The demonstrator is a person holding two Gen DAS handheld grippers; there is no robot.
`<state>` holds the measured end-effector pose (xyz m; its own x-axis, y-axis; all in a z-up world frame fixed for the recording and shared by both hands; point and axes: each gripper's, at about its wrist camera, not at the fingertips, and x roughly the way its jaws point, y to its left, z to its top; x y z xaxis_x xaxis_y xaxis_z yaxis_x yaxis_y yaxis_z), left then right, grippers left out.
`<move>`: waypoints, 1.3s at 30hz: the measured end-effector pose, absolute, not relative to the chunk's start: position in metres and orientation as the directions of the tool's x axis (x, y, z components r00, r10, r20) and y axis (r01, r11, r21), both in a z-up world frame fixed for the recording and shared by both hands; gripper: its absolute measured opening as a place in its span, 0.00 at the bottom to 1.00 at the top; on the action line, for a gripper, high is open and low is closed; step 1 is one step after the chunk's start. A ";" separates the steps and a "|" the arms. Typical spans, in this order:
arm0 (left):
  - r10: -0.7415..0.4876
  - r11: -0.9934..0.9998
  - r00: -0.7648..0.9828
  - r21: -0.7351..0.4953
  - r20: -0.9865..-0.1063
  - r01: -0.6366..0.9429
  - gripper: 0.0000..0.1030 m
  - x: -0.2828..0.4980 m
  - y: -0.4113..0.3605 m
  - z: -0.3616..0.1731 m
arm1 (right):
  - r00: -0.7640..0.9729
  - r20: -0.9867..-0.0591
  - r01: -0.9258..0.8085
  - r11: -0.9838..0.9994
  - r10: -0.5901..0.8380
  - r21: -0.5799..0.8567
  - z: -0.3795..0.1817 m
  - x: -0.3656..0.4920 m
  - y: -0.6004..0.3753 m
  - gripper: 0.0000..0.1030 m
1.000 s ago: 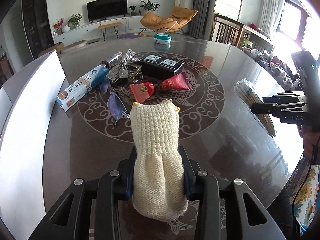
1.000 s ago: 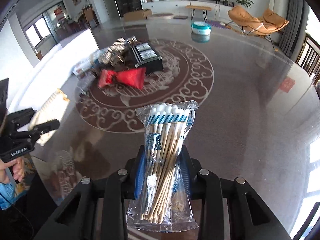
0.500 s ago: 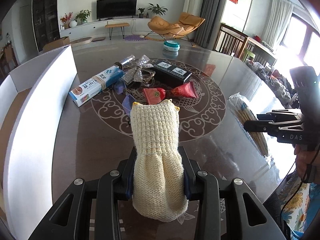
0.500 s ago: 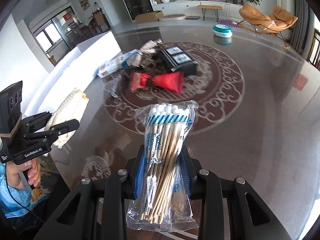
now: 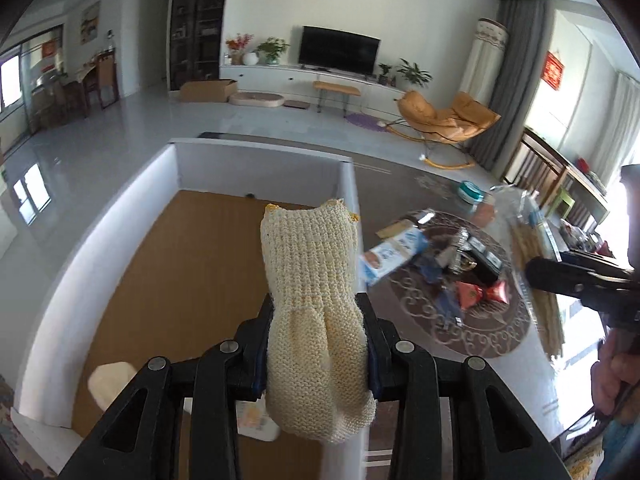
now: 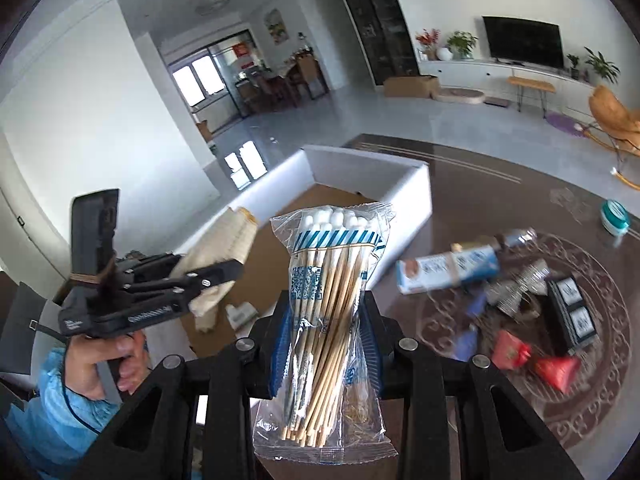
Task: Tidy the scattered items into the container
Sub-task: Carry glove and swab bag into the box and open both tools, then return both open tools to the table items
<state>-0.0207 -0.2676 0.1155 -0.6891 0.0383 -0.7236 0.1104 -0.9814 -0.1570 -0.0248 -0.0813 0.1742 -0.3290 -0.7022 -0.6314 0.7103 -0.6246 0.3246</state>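
Observation:
My left gripper (image 5: 316, 320) is shut on a cream knitted piece (image 5: 310, 264), which hangs over the brown floor of the white-walled box (image 5: 256, 164). My right gripper (image 6: 324, 320) is shut on a clear pack of cotton swabs (image 6: 332, 276), held above the table just right of the box wall (image 6: 408, 208). In the right wrist view the left gripper (image 6: 216, 280) with the knitted piece (image 6: 228, 236) is over the box. In the left wrist view the right gripper (image 5: 538, 276) and its blurred swab pack (image 5: 528, 236) are at the right edge.
On the dark round table lie a toothpaste box (image 6: 444, 272), a silver bow (image 6: 516, 288), a black box (image 6: 572, 316), red sachets (image 6: 556, 372) and a teal tin (image 6: 614, 216). Inside the box lie a cream item (image 5: 108, 380) and a white packet (image 5: 256, 420).
Both grippers swung left and rose, away from the pile of items. The left one now hangs over the box's inside; the right one has come up beside the box wall. Both grips are unchanged.

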 end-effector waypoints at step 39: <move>0.158 -0.981 -0.717 -0.193 -0.679 -0.033 1.00 0.019 -0.167 0.101 | -0.628 -0.697 0.508 -0.861 -0.348 -0.028 0.065 -0.019 0.001 0.58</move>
